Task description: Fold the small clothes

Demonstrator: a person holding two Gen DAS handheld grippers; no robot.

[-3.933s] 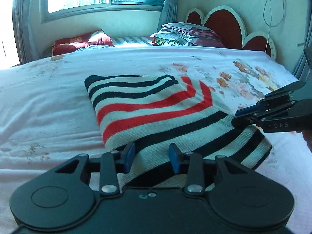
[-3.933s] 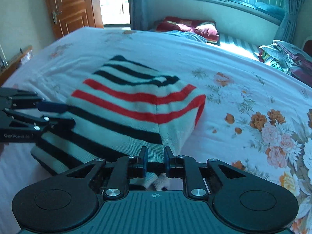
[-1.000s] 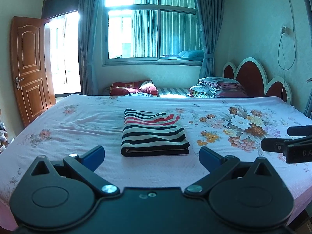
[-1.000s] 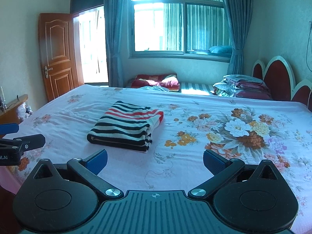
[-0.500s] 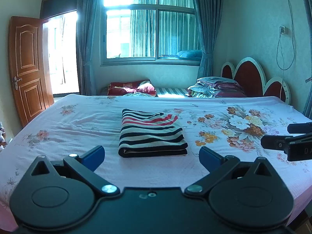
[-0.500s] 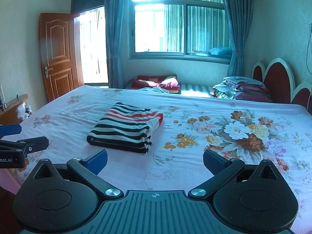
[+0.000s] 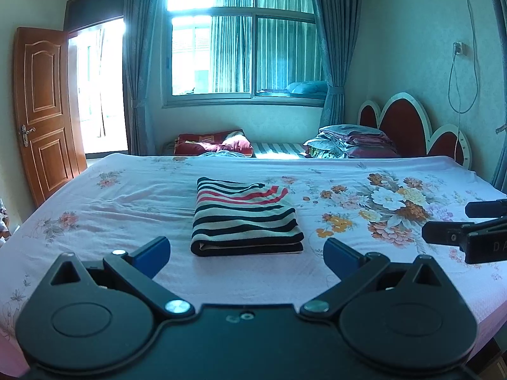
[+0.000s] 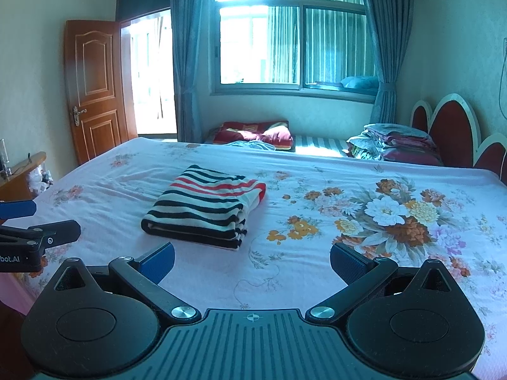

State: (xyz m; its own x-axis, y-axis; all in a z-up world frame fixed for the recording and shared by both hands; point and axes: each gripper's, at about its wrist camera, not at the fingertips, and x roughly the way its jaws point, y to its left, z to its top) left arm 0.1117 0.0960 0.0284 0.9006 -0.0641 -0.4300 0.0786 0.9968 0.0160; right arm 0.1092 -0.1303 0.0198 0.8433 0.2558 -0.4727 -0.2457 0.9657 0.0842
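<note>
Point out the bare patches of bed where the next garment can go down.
Widest free patch: the floral sheet right of the folded striped top, out to the bed's right edge. Another lies left of the top, toward the door side. The near strip before both open grippers is narrower. Far headboard corner is crowded with stacked bedding.
</note>
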